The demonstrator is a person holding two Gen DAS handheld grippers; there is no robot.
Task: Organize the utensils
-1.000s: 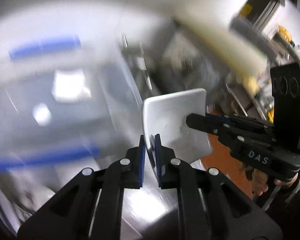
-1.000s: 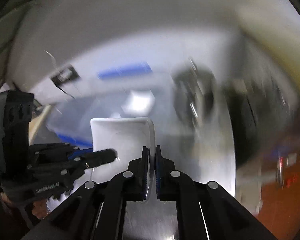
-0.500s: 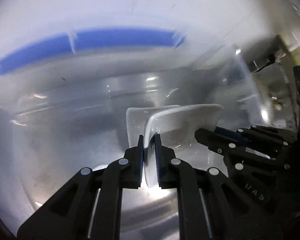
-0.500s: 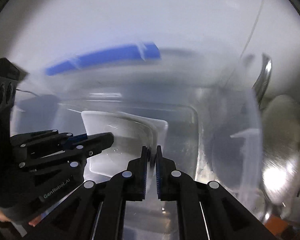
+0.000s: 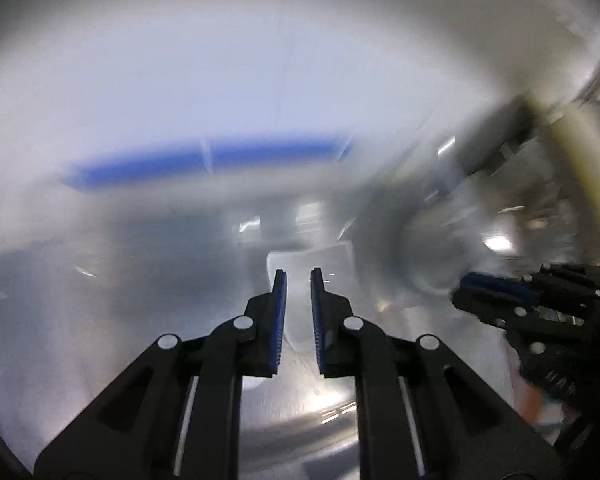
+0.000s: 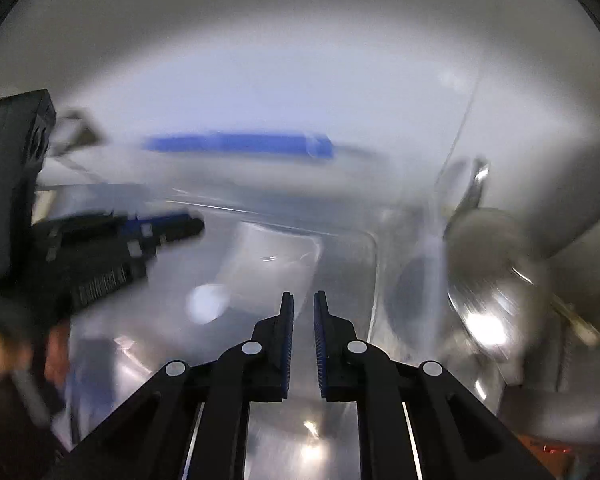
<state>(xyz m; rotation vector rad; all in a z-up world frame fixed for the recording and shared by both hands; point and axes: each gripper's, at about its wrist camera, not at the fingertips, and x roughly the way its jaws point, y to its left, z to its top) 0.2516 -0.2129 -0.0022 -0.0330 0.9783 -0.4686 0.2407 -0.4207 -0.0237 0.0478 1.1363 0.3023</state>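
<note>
left gripper (image 5: 298,276): my fingers slightly apart, nothing between them; hovering over the bin so the dish sits free
dish (image 5: 308,264): white, squarish, blurred; probably lying in clear bin (image 6: 374,248) with blue rim
right gripper (image 6: 303,298): fingers slightly apart, empty; above bin, dish just ahead

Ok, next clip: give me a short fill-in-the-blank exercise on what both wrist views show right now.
1. The left hand-held gripper has its jaws ___, with nothing between them.
2. The white dish lies inside the clear ___.
3. The band along the container's far edge is ___ in colour.
4. In the right wrist view, the right hand-held gripper holds ___.

Missing words: open; container; blue; nothing
</note>
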